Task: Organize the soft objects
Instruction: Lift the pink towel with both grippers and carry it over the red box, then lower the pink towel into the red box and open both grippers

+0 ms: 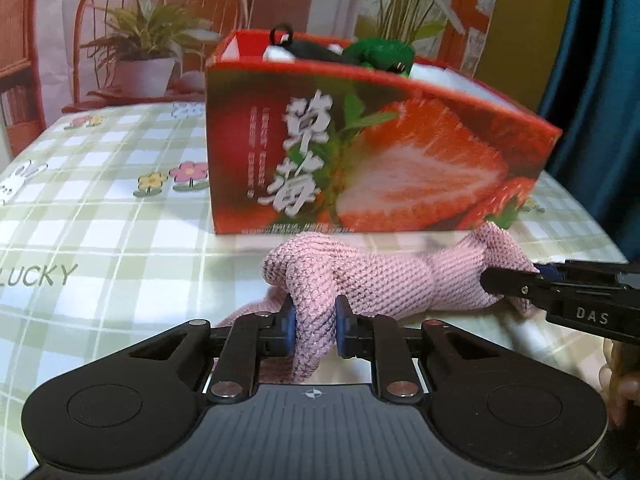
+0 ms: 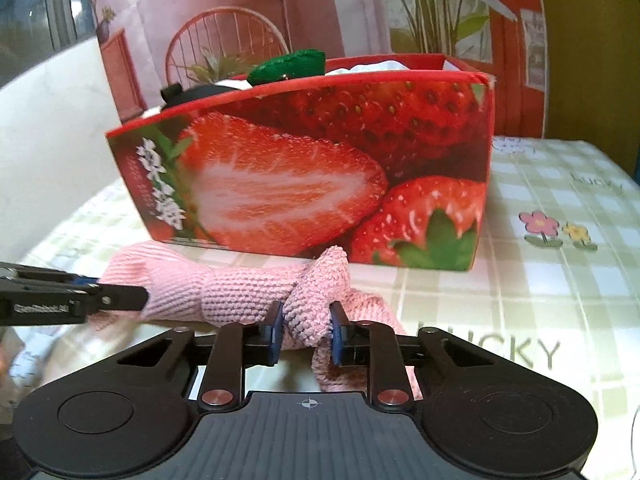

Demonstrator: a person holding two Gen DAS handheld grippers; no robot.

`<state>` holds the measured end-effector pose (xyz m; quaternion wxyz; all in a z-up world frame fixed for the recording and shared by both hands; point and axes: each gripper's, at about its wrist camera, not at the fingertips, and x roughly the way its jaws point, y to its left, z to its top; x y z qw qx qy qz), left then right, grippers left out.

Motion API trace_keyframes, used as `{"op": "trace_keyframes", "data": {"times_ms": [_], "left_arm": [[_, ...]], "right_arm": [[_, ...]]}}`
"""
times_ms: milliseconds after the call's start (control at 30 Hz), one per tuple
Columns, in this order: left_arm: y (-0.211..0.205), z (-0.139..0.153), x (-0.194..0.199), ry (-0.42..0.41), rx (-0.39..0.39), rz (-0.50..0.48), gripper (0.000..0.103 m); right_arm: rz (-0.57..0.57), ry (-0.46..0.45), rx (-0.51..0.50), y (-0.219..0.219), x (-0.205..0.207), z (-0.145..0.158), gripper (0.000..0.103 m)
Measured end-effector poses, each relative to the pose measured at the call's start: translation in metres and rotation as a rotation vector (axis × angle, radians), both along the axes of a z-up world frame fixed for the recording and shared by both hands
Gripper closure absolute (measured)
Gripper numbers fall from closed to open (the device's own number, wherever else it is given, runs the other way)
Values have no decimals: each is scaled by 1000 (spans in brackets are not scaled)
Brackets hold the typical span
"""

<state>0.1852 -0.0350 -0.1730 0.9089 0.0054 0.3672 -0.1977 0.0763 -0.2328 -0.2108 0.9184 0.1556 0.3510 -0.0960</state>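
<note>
A pink knitted cloth (image 1: 384,276) lies bunched on the checked tablecloth in front of a red strawberry box (image 1: 372,152). My left gripper (image 1: 314,326) is shut on one end of the cloth. My right gripper (image 2: 306,330) is shut on the other end of the same pink cloth (image 2: 240,292). Each gripper shows in the other's view: the right one (image 1: 520,284) at the right, the left one (image 2: 116,294) at the left. The strawberry box (image 2: 320,176) holds a green soft item (image 1: 378,54), a black one (image 1: 304,50) and white ones.
The table (image 1: 100,216) has a green checked cloth with flower and rabbit prints and the word LUCKY. A backdrop printed with a chair and potted plants (image 1: 140,40) stands behind the box. A blue curtain (image 1: 600,80) hangs at the right.
</note>
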Motion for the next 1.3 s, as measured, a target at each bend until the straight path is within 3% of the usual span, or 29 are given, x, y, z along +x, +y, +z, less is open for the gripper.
{"op": "trace_keyframes", "data": {"times_ms": [133,333,500,567,733,900,1033,1300], "left_arm": [[6,33,-7,-73,-56,-16,84],[5,100,-1,-206,-110,-73,84],[-10,134,28,-246,-91,-118,84],[-18,138,48,-204,-108,-127,84],[-41,129,97,-105,-52,-153,84],[-46,106,136,7,-47,-112,84],[-50,87,159,67,2,-91,84],[-55,69,176,109,70,-97,83]], "right_arm": [[-3,-64,31,-1,-15,21,84],[16,-187,7,-12,-20,77,84],[15,-252,-1,-36,2,121,84],[8,-259,-16,-46,17,134,84],[17,-187,-45,-65,68,138,85],[26,-33,-40,-71,118,110,85],[-4,52,-34,-80,142,91,86],[-17,180,1,-92,167,64,86]]}}
